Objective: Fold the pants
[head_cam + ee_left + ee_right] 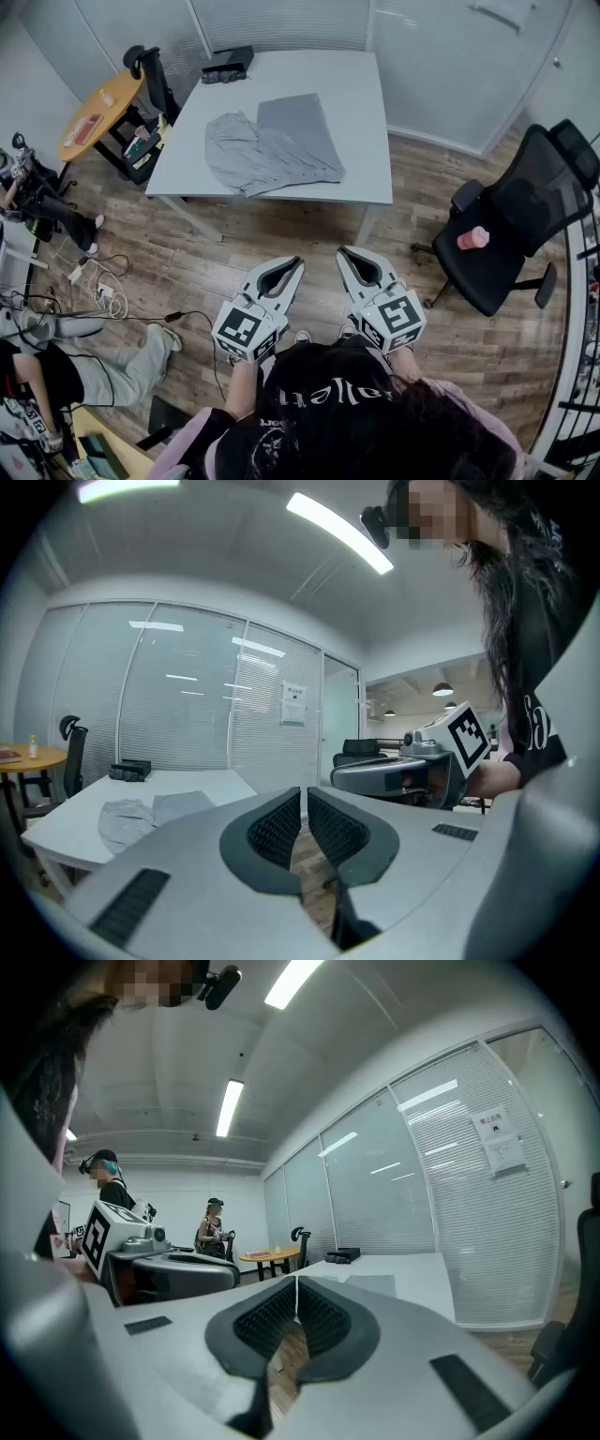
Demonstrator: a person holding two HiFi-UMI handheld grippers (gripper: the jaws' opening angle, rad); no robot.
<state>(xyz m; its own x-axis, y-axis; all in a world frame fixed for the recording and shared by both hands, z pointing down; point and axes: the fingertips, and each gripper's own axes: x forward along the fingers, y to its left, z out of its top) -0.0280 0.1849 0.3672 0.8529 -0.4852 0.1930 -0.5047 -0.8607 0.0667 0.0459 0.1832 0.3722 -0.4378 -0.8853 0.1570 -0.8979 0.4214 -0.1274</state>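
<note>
The white rectangular table [367,141] stands ahead of me across a stretch of wooden plank floor [281,239], well apart from both tools. Its top looks smooth and hard, so cloth should slide on it easily.

The grey soft-fabric pants [272,150] lie on the table's left half, close to the near edge. They look unfolded to me. One leg lies flat and smooth on the right side, while the other is bunched into wrinkles on the left. The long axis runs roughly away from me, tilted a little, with what I take to be the waist end at the near edge (the hem detail is too small to be sure). The cloth looks thin and limp — it will drape and crease, not hold a shape.

The left grey-and-black two-jaw gripper [287,266] and the right grey-and-black two-jaw gripper [351,255] hang side by side over the floor, pointing towards the table. Each has its ribbed dark pads pressed together with nothing between them, so both are empty.

The pants sit ahead and to the left of both tools, so the left gripper is the nearer one. I judge the task has not yet begun — both tools must first travel forward to the table edge.
</note>
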